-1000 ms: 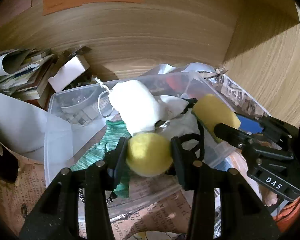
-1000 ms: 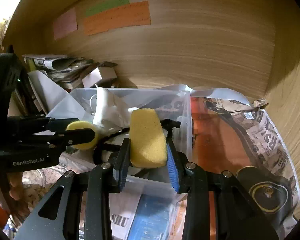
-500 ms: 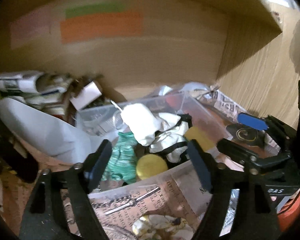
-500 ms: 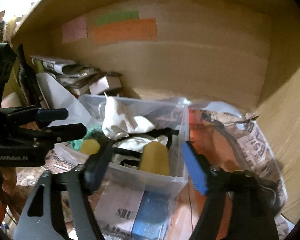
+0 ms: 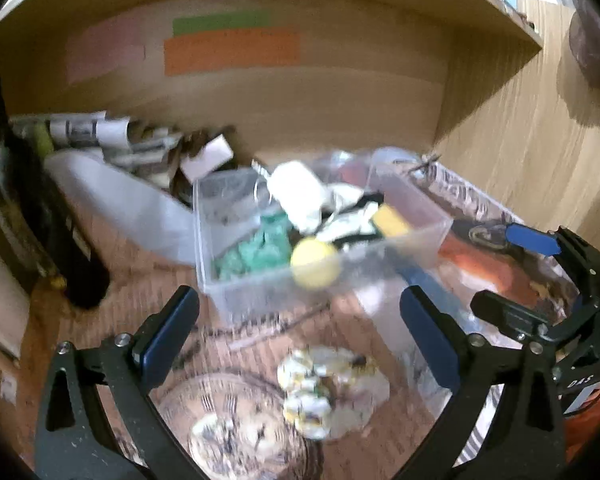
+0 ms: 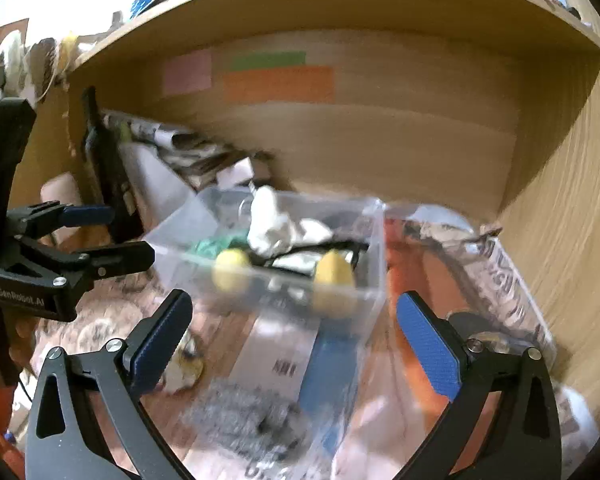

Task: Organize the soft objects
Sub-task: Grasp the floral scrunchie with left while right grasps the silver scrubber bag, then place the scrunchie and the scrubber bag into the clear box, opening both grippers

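A clear plastic bin (image 5: 236, 292) (image 6: 372, 248) stands on the shelf floor. Inside lie a yellow ball (image 5: 314, 267) (image 6: 231, 269), a yellow sponge (image 5: 391, 219) (image 6: 333, 283), white cloth (image 5: 300, 196) (image 6: 272, 224) and green cloth (image 5: 256, 252) (image 6: 212, 246). My left gripper (image 5: 300, 340) is open and empty, in front of the bin. My right gripper (image 6: 296, 340) is open and empty, also in front of the bin. Both views are blurred.
Stacked papers and a small box (image 5: 208, 156) lie behind the bin at the left. A dark upright object (image 5: 40, 220) stands far left. Newspaper (image 6: 512, 280) covers the floor at the right. A crumpled patterned item (image 5: 320, 384) lies near the left gripper. Wooden walls close the back and right.
Both grippers opened, dropping the yellow ball and the yellow sponge into the bin, then pulled back and up away from it.
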`<state>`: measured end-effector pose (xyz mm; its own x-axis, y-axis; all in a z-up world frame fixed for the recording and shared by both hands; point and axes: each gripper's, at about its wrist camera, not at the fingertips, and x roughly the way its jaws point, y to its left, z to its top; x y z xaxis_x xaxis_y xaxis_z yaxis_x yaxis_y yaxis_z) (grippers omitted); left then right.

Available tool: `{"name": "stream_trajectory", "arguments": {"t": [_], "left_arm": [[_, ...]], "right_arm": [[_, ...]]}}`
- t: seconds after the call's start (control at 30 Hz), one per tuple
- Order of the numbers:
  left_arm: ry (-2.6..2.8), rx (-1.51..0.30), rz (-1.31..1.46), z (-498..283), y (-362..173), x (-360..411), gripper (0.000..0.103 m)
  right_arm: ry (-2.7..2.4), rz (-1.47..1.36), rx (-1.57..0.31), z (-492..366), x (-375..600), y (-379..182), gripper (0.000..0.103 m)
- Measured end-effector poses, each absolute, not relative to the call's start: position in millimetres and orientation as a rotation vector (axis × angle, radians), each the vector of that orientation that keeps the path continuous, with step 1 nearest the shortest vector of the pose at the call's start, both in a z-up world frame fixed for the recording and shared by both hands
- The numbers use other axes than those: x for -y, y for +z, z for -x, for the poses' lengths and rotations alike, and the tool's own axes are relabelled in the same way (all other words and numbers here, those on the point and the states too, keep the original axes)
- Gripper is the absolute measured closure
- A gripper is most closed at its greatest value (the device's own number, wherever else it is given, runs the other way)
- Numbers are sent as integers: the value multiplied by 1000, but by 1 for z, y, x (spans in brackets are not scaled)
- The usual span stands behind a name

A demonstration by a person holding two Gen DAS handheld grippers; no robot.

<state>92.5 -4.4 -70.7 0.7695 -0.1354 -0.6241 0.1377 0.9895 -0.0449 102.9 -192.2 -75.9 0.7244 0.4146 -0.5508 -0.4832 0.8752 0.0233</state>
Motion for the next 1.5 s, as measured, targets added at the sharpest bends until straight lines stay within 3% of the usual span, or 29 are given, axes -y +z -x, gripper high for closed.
{"name": "stream_trajectory", "arguments": {"t": [0.47, 0.67, 0.7, 0.77, 0.9, 0.97, 1.07, 1.5], "left_arm": [[-156, -866, 2, -77, -145, 15, 1], [-170, -884, 33, -81, -160, 16, 2], [-165, -874, 23, -80, -161, 18, 4], [-177, -870, 8, -80, -161, 20, 20], [-210, -860, 10, -81, -158, 25, 39], [-234, -861, 15, -83, -157, 26, 58], [-254, -867, 42, -85, -155, 25, 75], [-246, -710, 87, -83, -103, 15, 79]], "right_arm": [[521, 97, -809, -91, 180, -142, 1], [547, 98, -863, -91, 185, -149, 22], [546, 94, -862, -91, 187, -149, 25], [546, 90, -861, -90, 188, -149, 32], [548, 89, -857, -91, 189, -149, 48], [542, 87, -851, -92, 188, -148, 53], [541, 82, -836, -92, 189, -144, 61], [537, 60, -671, -101, 189, -100, 65]]}}
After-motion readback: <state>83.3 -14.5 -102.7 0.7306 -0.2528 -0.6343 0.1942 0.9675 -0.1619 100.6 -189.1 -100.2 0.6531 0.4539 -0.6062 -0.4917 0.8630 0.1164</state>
